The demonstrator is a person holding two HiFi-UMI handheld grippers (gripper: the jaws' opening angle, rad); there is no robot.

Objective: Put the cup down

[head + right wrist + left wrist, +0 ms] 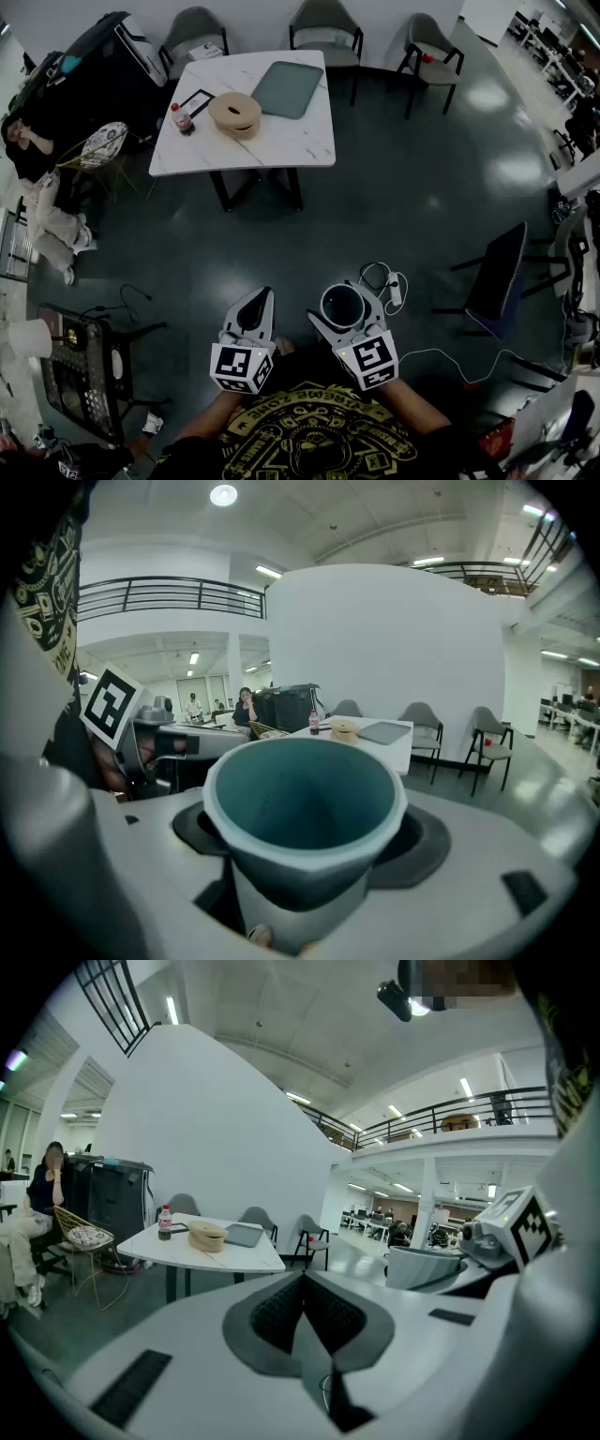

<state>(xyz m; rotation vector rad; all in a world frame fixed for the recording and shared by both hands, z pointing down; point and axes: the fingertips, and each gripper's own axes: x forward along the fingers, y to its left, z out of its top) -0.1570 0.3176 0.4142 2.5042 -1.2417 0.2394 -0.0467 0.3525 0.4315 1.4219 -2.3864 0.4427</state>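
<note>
A wide hall with a dark, glossy floor (375, 216) spreads out below, and a white curved wall rises behind a pale marbled worktop (300, 141) at the far side. On that worktop a small bottle (180, 118) with a red label stands near the left edge. A tan round thing (234, 112) lies toward the middle, just beside the bottle. A grey flat tray (287, 89) rests at an angle by the far right corner. Grey chairs (325, 28) stand along the worktop's far side, and a seated person (28, 159) is off to its left. A white power strip (394, 291) with its cable lies on the floor near the grippers.

The cup (341, 304) is not on the worktop. It is upright in the air over the floor, close in front of the person who holds the grippers and well apart from the worktop's near edge. The right gripper (349, 292) carries it, its jaws spread wide and pressing on the cup's sides. The right gripper view shows the cup's pale rim and blue-green inside, with nothing in it.

The left gripper (262, 298) is just beside the right one. Its jaws are together, their ribbed pads meeting, with nothing between them.
</note>
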